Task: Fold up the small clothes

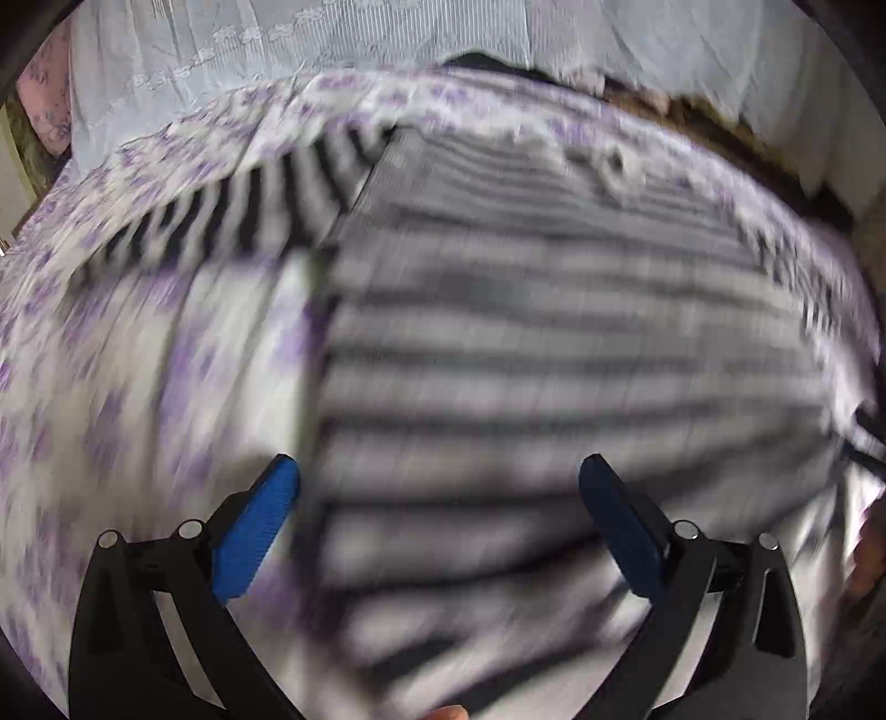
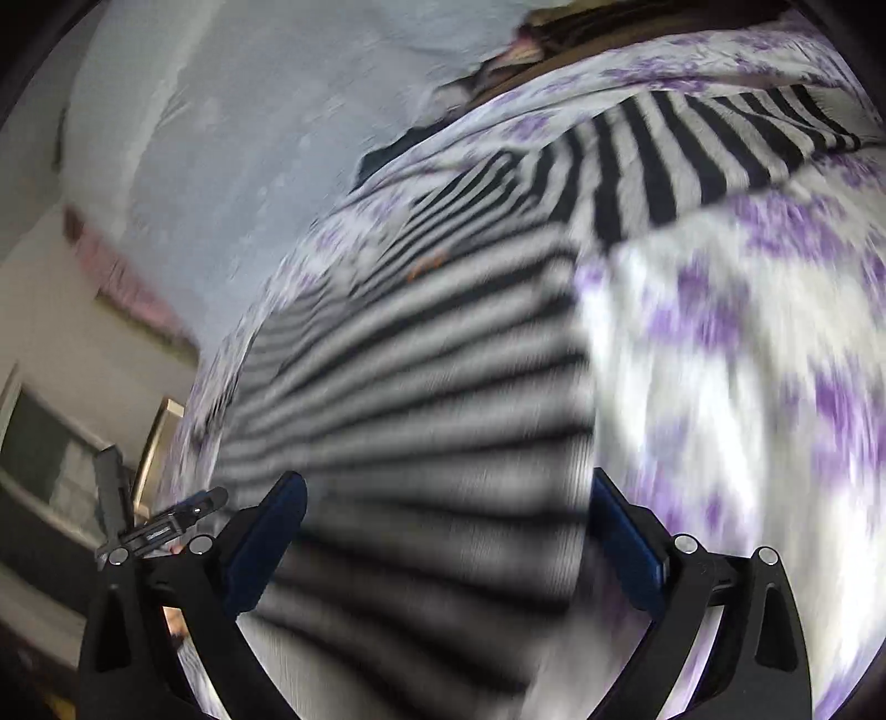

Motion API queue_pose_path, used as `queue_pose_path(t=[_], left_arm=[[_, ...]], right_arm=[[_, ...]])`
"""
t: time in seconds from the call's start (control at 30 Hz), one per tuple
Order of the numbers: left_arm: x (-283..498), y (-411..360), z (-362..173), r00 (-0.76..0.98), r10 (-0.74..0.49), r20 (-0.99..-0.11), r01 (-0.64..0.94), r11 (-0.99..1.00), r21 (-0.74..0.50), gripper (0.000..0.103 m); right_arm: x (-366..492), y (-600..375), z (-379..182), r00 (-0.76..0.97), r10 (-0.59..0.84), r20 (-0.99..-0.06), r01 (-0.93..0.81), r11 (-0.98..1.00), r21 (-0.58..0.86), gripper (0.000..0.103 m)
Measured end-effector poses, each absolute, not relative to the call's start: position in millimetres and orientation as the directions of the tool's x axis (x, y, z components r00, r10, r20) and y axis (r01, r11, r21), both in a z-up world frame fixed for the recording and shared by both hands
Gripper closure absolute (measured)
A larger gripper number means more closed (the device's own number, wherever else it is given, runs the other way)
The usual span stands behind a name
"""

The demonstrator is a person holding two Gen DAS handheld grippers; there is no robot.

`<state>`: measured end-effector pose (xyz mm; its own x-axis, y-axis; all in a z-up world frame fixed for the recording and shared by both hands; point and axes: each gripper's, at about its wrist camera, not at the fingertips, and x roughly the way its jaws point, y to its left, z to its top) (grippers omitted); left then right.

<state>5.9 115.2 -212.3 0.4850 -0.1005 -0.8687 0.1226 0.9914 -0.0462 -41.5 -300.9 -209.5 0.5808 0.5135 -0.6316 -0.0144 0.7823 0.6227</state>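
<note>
Blue pads [image 1: 260, 531] of the left gripper [image 1: 440, 471] stand wide apart, holding nothing, low over a black-and-white striped garment [image 1: 554, 343] spread flat on a white sheet with purple flowers [image 1: 111, 387]. The right gripper [image 2: 448, 487] likewise hangs with its jaws spread and empty above the same striped garment [image 2: 421, 399], whose edge runs beside the flowered sheet [image 2: 747, 360]. Both views are blurred. Farther off, a sleeve [image 1: 232, 210] reaches out to the side. Beyond the bed hangs a pale embroidered curtain [image 1: 277, 50].
</note>
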Motion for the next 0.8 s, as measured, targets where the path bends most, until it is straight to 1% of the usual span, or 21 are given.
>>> queue_pose_path(t=[0.1,0.17,0.2,0.27,0.3,0.33,0.4,0.43,0.47,0.5,0.53,0.57,0.63,0.73,0.8], left_arm=[[-29.1,130.8,-213.4,0.491,-0.171,-0.854,0.161,0.981,-0.104,0.004],[-44.1,134.2,-212.6,0.456,-0.278,-0.845,0.198,0.958,-0.209,0.004],[-50.2,131.8,-211.2,0.447,-0.315,-0.837,0.215,0.946,-0.241,0.004],[-52.7,122.8,-209.6,0.443,-0.328,-0.834,0.246,0.939,-0.239,0.004],[-49.4,116.6,-209.8,0.428,-0.340,-0.837,0.261,0.934,-0.246,0.004],[-45.8,114.4,-210.8,0.425,-0.345,-0.837,0.255,0.933,-0.255,0.004],[-42.7,109.4,-211.3,0.426,-0.348,-0.835,0.231,0.934,-0.271,0.005],[-46.7,107.6,-212.6,0.432,-0.335,-0.837,0.227,0.939,-0.258,0.012],[-49.5,106.4,-209.6,0.449,-0.298,-0.842,0.222,0.950,-0.218,0.044],[-54.1,106.8,-208.7,0.449,-0.286,-0.846,0.227,0.953,-0.201,0.064],[-52.4,110.9,-208.3,0.425,-0.313,-0.849,0.233,0.944,-0.232,0.089],[-52.7,115.3,-207.4,0.406,-0.355,-0.842,0.231,0.931,-0.282,0.093],[-51.8,117.3,-207.8,0.416,-0.340,-0.844,0.231,0.937,-0.263,0.096],[-63.5,123.6,-201.5,0.417,-0.370,-0.830,0.240,0.926,-0.293,0.097],[-80.6,133.4,-192.9,0.438,-0.391,-0.809,0.263,0.917,-0.301,0.097]], right_arm=[[-78.9,-297.6,-211.0,0.581,0.534,-0.614,-0.053,0.778,0.627,0.003],[-105.6,-297.7,-210.4,0.582,0.570,-0.581,-0.086,0.753,0.652,0.003],[-114.8,-295.8,-209.5,0.575,0.589,-0.568,-0.106,0.741,0.663,0.003],[-125.6,-289.3,-209.1,0.550,0.623,-0.556,-0.135,0.723,0.677,0.004],[-125.2,-284.1,-209.1,0.541,0.630,-0.558,-0.143,0.722,0.677,0.008],[-122.4,-278.8,-209.7,0.534,0.626,-0.568,-0.146,0.730,0.668,0.013],[-114.2,-272.6,-215.2,0.527,0.588,-0.614,-0.104,0.762,0.640,0.050],[-114.2,-272.7,-216.7,0.534,0.576,-0.619,-0.090,0.767,0.636,0.060],[-112.6,-273.4,-217.6,0.539,0.577,-0.614,-0.080,0.760,0.645,0.076],[-113.1,-277.5,-217.8,0.538,0.594,-0.598,-0.074,0.740,0.668,0.082],[-116.3,-282.0,-217.5,0.544,0.606,-0.580,-0.074,0.723,0.687,0.084],[-120.6,-285.4,-213.7,0.556,0.604,-0.571,-0.080,0.722,0.687,0.084],[-127.2,-288.5,-205.0,0.564,0.598,-0.570,-0.100,0.734,0.672,0.086],[-132.7,-288.0,-194.8,0.569,0.593,-0.570,-0.107,0.740,0.664,0.089],[-142.0,-293.1,-190.0,0.555,0.576,-0.600,-0.113,0.767,0.631,0.089]])
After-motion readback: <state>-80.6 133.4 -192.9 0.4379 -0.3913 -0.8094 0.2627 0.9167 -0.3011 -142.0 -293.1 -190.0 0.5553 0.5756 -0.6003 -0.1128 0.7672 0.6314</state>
